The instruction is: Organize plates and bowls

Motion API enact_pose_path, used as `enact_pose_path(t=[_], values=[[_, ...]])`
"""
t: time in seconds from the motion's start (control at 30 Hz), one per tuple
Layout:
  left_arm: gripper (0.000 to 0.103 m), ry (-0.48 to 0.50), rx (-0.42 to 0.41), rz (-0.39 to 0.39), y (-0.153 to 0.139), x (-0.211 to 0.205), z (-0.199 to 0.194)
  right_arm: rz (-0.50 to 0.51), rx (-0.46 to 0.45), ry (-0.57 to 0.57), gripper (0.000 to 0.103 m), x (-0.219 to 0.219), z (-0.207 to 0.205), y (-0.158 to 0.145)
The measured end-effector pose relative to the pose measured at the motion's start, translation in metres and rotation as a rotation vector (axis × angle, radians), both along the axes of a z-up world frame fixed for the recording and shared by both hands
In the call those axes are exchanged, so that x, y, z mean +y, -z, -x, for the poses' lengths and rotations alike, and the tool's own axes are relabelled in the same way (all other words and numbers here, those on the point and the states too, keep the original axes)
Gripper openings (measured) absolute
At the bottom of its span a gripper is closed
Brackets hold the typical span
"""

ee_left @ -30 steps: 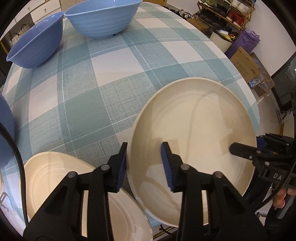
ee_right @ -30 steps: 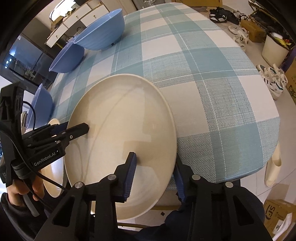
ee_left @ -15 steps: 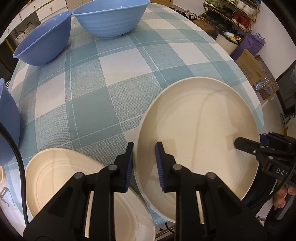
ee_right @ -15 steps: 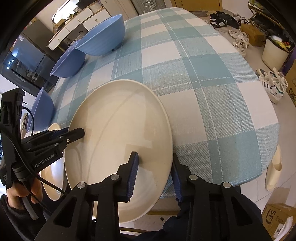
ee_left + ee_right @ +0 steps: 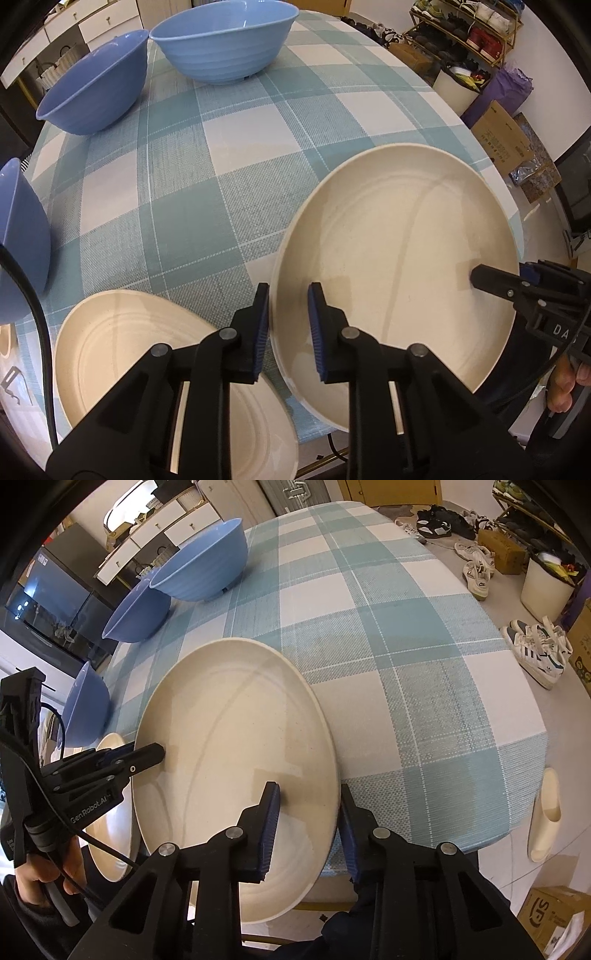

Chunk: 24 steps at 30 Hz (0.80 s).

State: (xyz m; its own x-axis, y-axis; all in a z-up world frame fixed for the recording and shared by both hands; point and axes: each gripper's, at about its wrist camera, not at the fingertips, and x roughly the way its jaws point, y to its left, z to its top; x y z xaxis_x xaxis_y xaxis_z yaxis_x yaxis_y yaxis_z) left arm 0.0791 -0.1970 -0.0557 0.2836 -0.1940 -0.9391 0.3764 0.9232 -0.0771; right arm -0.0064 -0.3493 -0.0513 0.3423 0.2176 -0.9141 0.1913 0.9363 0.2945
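Both hand-held grippers are on the same large cream round plate (image 5: pixel 399 258), which sits at the near edge of the table with the teal-and-white check tablecloth (image 5: pixel 177 192), its near part overhanging.

Left hand-held gripper (image 5: pixel 286 325): jaws straddle the plate's left rim, one pad outside, one inside, and are closing. The outer pad looks to be at the rim; the inner pad shows a gap, so not clamped yet. Right hand-held gripper (image 5: pixel 308 825): same on the right rim, also closing, with a clear gap on the inner side. It grasps nothing yet.

Why two grippers: my read is that the plate is wide and shallow, so a single rim pinch would let it tip. Opposite rim grips keep it level. The overhang helps, since the lower finger can get under the rim.

Second cream plate (image 5: pixel 147 365) sits just to the left, near the table corner, apart from the first. It is probably the stack target.

Three blue bowls are unstacked along the left: light blue ribbed bowl (image 5: pixel 221 44) at the far end, darker blue bowl (image 5: pixel 96 96) beside it, and a third blue bowl (image 5: pixel 22 240) nearer, partly cut off.

Risk: uneven closing could skew the plate off the edge.
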Motion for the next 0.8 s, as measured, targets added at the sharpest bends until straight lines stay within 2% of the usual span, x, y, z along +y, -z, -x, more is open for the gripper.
enact_pose_path(t=[0.3,0.4,0.8], values=[[0.017,-0.01,-0.024,0.0,-0.006,-0.003,0.001,-0.01,-0.005,0.003,0.027,-0.007,0.0,-0.005],[0.007,-0.017,-0.029,-0.015,-0.004,0.0,-0.002,-0.01,-0.022,0.012,0.025,-0.009,-0.001,-0.006],[0.006,-0.039,0.002,0.02,0.003,0.007,-0.008,-0.023,-0.022,0.02,0.013,-0.018,-0.003,-0.001]])
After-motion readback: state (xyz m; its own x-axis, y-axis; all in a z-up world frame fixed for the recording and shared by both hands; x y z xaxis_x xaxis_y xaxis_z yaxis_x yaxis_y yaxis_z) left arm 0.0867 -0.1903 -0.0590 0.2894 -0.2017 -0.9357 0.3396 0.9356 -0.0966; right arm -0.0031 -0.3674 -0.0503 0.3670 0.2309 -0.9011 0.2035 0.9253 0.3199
